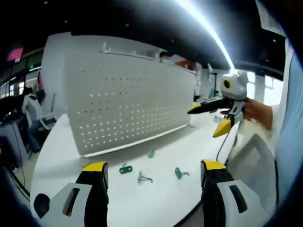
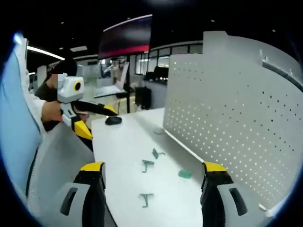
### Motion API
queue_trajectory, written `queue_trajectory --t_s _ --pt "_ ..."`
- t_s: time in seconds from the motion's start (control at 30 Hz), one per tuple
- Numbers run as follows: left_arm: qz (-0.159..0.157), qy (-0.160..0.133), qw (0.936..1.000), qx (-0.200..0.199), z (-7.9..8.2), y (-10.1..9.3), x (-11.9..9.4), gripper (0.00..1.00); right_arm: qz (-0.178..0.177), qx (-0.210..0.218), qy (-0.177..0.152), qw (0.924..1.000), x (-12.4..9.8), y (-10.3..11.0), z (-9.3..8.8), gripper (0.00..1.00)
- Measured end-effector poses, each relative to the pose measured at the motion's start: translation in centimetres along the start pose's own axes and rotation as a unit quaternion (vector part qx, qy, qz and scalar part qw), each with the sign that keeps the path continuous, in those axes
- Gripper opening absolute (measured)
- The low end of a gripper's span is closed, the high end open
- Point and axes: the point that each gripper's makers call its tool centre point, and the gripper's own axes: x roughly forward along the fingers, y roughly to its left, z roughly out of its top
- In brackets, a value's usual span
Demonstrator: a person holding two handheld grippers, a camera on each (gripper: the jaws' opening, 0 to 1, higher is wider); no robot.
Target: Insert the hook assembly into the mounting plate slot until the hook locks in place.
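Note:
A white perforated mounting plate (image 1: 128, 104) stands upright along the back of the white table (image 1: 170, 203). Several green hooks lie loose on the table in front of it; one hook (image 1: 125, 169) is near my left jaw, another (image 1: 180, 173) further right. My left gripper (image 1: 155, 170) is open above the table with nothing between its jaws. My right gripper (image 1: 208, 119) hovers open at the right, held by a hand. In the right gripper view the plate (image 2: 236, 118) is on the right, hooks (image 2: 147, 164) lie ahead, my right gripper (image 2: 154, 168) is open, and the left gripper (image 2: 99, 122) is open.
A black rounded object (image 2: 113, 120) rests at the far end of the table. The person's sleeve (image 2: 19, 123) and a grey chair back (image 1: 255, 161) are close to the table edge. Office desks and ceiling lights lie beyond.

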Motion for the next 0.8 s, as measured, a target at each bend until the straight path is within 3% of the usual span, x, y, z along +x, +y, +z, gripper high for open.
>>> queue_trajectory --t_s 0.53,0.8 --pt "0.003 0.004 1.0000 -0.002 -0.2 0.1 0.1 0.80 0.009 -0.001 0.016 0.9998 0.0 0.3 -1.0 0.81" --pt "0.005 0.000 1.0000 -0.007 -0.2 0.4 0.2 0.79 0.026 -0.016 0.016 0.9994 1.6 0.6 -0.1 0.78"
